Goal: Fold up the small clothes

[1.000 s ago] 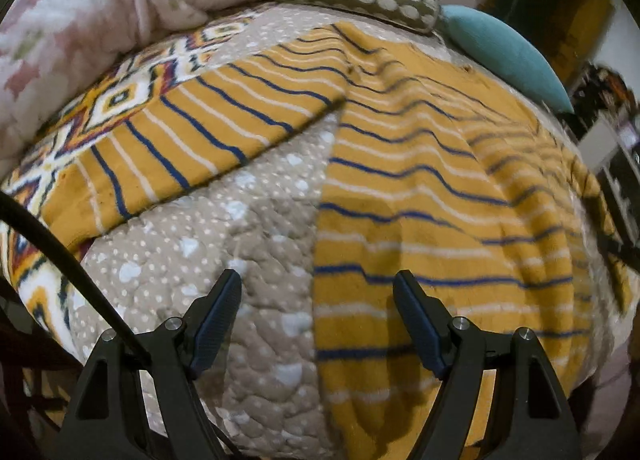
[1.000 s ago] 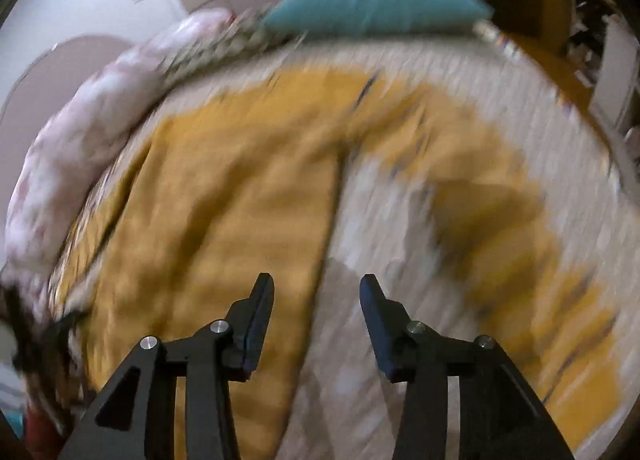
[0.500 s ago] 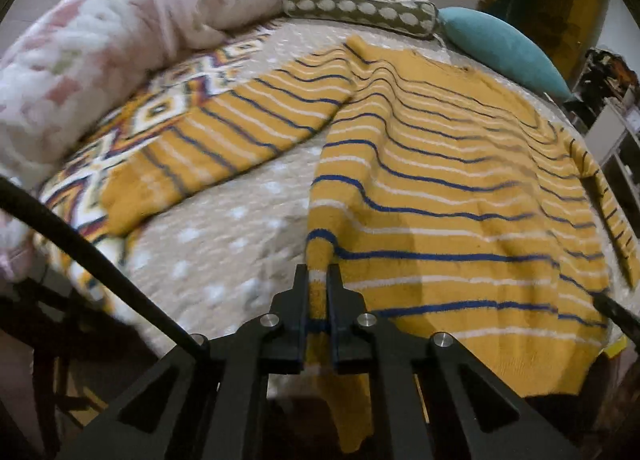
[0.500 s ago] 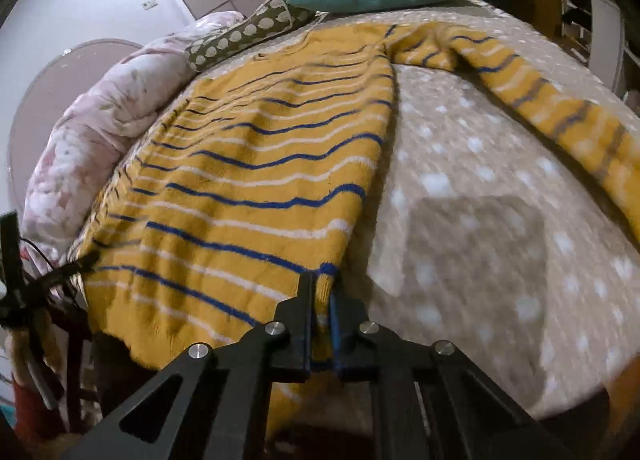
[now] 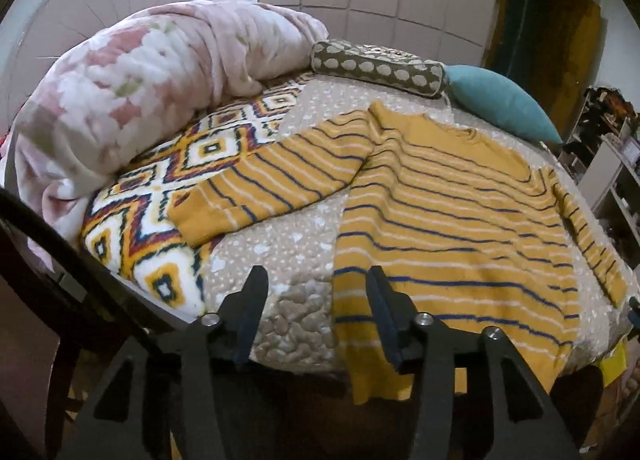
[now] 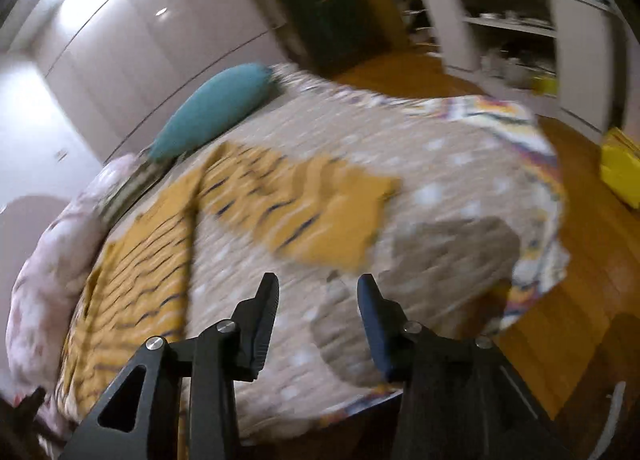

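Observation:
A mustard-yellow sweater with navy and white stripes (image 5: 444, 227) lies flat on the bed, sleeves spread, hem hanging a little over the near edge. My left gripper (image 5: 316, 280) is open and empty, just above the hem's left corner. In the blurred right wrist view the sweater (image 6: 168, 244) lies to the left with one sleeve (image 6: 320, 211) stretched toward the middle. My right gripper (image 6: 318, 288) is open and empty above the bare quilt, near the sleeve's cuff.
A beige dotted quilt (image 5: 280, 244) covers the bed. A pink floral blanket (image 5: 132, 91) is piled at the left, over a diamond-patterned blanket (image 5: 160, 195). A dotted bolster (image 5: 380, 67) and a teal pillow (image 5: 500, 103) lie at the head. Wooden floor (image 6: 600, 260), shelves and a yellow box (image 6: 620, 171) are at the right.
Both grippers were shut on the sweater's hem corners half a second ago. Both have opened, let go and pulled back. The right one has swung to the right, toward the sleeve.

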A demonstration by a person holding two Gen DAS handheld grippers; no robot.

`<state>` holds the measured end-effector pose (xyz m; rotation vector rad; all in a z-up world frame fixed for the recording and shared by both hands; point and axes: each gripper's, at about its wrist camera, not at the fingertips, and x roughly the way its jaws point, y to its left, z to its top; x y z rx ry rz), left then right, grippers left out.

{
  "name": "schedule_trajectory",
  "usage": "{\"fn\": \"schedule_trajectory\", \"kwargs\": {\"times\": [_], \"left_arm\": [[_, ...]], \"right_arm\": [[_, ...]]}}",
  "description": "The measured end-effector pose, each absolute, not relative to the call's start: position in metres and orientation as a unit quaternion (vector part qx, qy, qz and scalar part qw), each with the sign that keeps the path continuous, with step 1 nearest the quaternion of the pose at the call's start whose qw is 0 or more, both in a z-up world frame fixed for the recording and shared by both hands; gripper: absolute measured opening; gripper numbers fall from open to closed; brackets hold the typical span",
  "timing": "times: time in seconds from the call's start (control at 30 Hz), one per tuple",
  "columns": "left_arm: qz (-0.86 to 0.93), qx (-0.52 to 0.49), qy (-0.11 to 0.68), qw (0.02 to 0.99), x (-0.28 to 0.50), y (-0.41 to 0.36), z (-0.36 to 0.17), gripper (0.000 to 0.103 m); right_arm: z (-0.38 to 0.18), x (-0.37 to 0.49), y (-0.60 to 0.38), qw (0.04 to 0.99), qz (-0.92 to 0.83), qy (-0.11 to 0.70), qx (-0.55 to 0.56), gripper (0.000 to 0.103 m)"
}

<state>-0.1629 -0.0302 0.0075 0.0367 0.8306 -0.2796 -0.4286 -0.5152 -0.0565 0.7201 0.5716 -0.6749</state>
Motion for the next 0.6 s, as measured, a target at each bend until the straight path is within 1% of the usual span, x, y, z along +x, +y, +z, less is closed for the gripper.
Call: {"fn": "schedule_trajectory", "kwargs": {"times": [0.2, 0.4, 0.43, 0.47, 0.5, 0.6], "left_arm": [[-0.166, 0.032, 0.409, 0.897, -0.165, -0.059, 0.005, 0.054], [-0.177, 0.062, 0.408, 0.893, -0.173, -0.075, -0.004, 0.055], [-0.177, 0.063, 0.410, 0.893, -0.174, -0.076, -0.005, 0.055], [-0.178, 0.062, 0.412, 0.892, -0.174, -0.076, -0.006, 0.055], [-0.178, 0.061, 0.414, 0.891, -0.174, -0.075, -0.006, 0.055], [-0.174, 0.053, 0.412, 0.893, -0.173, -0.070, -0.003, 0.055]], "right_arm": [[-0.072, -0.411, -0.538, 0.839, -0.331, 0.266, 0.342, 0.046], [-0.081, -0.387, -0.565, 0.845, -0.330, 0.289, 0.307, 0.046], [-0.081, -0.379, -0.564, 0.846, -0.327, 0.297, 0.300, 0.040], [-0.081, -0.377, -0.566, 0.848, -0.321, 0.300, 0.296, 0.029], [-0.080, -0.371, -0.566, 0.851, -0.305, 0.309, 0.296, 0.007], [-0.068, -0.373, -0.570, 0.856, -0.289, 0.306, 0.300, 0.007]]}}
